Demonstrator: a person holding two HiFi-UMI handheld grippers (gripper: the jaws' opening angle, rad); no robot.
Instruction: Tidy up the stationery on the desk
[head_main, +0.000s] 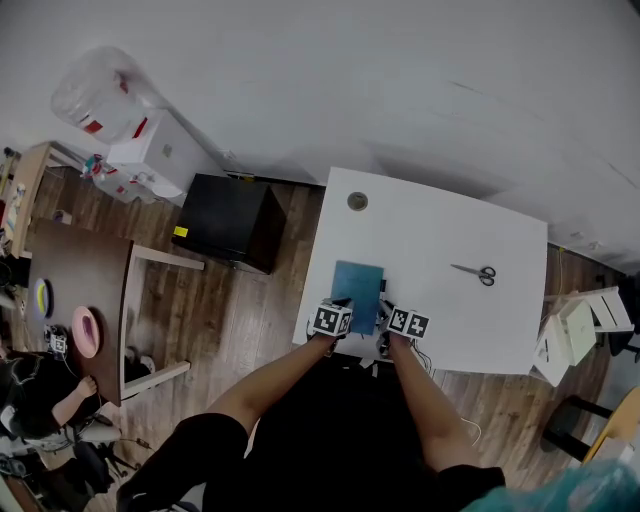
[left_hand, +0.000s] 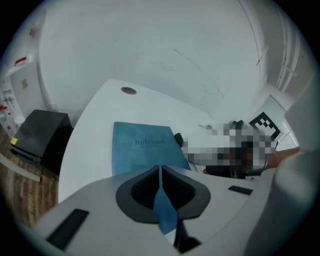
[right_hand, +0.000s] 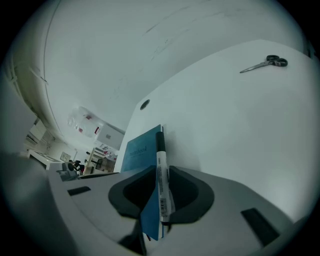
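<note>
Nearest: the person's two bare forearms (head_main: 275, 380), reaching out over the front edge of a white worktop (head_main: 450, 330), a gripper in each hand. A blue notebook (head_main: 357, 293), cover printed "notebook", sits on the worktop at that front edge, and everything else is placed from it. The left gripper (left_hand: 160, 169) is on the notebook's near left corner. Its jaws are closed tight on a thin blue edge of the notebook, which runs down between the pads. The right gripper (right_hand: 159, 169) is just beside the notebook's near right corner. Its jaws are clamped on a pen (right_hand: 162, 182) with a white barrel and black cap, and a blue edge of the notebook is caught in the same pinch, flat against the pen's left side. The pen lies along the notebook's right edge, cap end pointing away from the person. The two grippers sit close together with the notebook's near end between them. Whether the notebook's near end is raised off the worktop, cannot tell. Scissors (head_main: 476, 272) lie flat, well to the right of the notebook. A round cable hole (head_main: 357, 201) is beyond the notebook's far end, near the wall. A black cabinet (head_main: 228, 220) stands on the wooden floor (head_main: 240, 310), left of the notebook, off the worktop. A brown table (head_main: 80, 290) stands farther left again.
</note>
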